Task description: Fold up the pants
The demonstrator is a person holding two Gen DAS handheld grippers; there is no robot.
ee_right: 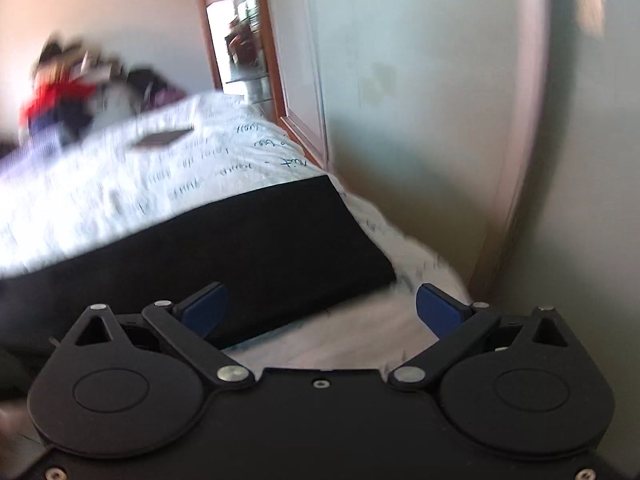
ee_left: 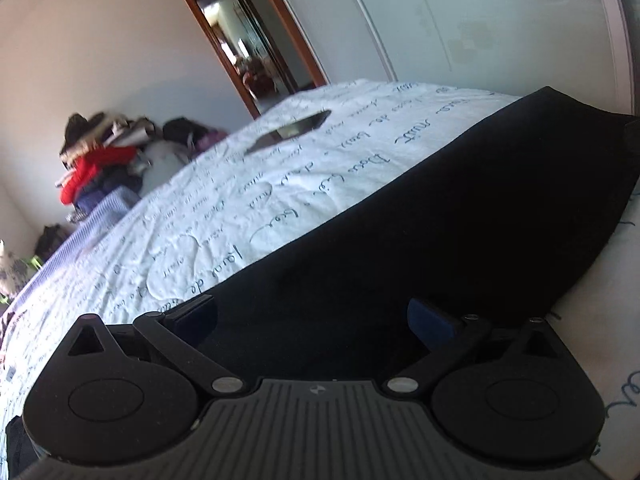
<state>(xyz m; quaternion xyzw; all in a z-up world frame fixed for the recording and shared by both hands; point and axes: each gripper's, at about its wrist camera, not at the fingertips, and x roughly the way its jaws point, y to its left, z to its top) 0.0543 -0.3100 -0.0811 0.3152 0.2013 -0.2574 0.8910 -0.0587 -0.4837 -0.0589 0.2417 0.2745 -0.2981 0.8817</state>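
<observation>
a: both spread wide? 
b: yes, left gripper (ee_left: 316, 320) gapes low over the black pants (ee_left: 460, 216), right gripper (ee_right: 320, 312) gapes at their corner, holding nothing. 
a: and beyond? 
b: pants flat on the bed (ee_left: 192, 216), phone (ee_left: 292, 130) farther, clothes pile (ee_left: 100, 160) by the wall.

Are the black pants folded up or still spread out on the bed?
Cannot tell for sure. The black pants lie flat on the bed as a smooth dark panel with straight edges; the layers don't show.
</observation>
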